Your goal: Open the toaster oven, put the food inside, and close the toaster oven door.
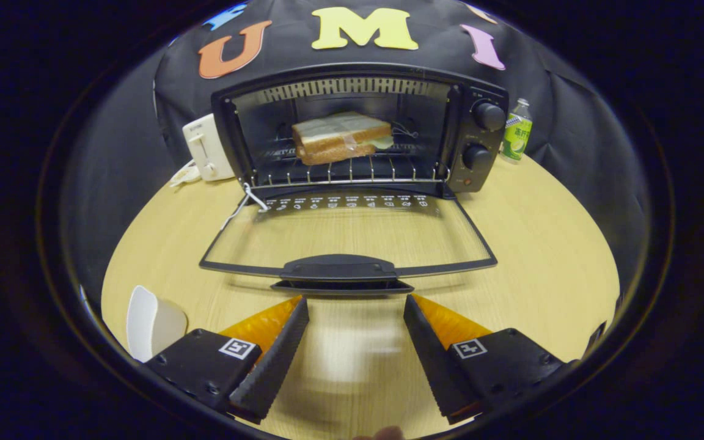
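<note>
Handheld two-finger gripper (356,302), two tapered wedge-shaped fingers (278,348) with serrated inner faces, black mounting blocks with visible screws, one square white fiducial marker on each block

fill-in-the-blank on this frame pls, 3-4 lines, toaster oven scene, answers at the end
1. The toaster oven door is folded down, so the oven is ____.
2. The sandwich rests on the wire ____ inside the oven.
3. The gripper has its fingers spread and holds ____; the door handle lies just ahead of them.
4. Right of the oven, beside its knobs, stands a green ____.

Answers: open; rack; nothing; bottle
</note>
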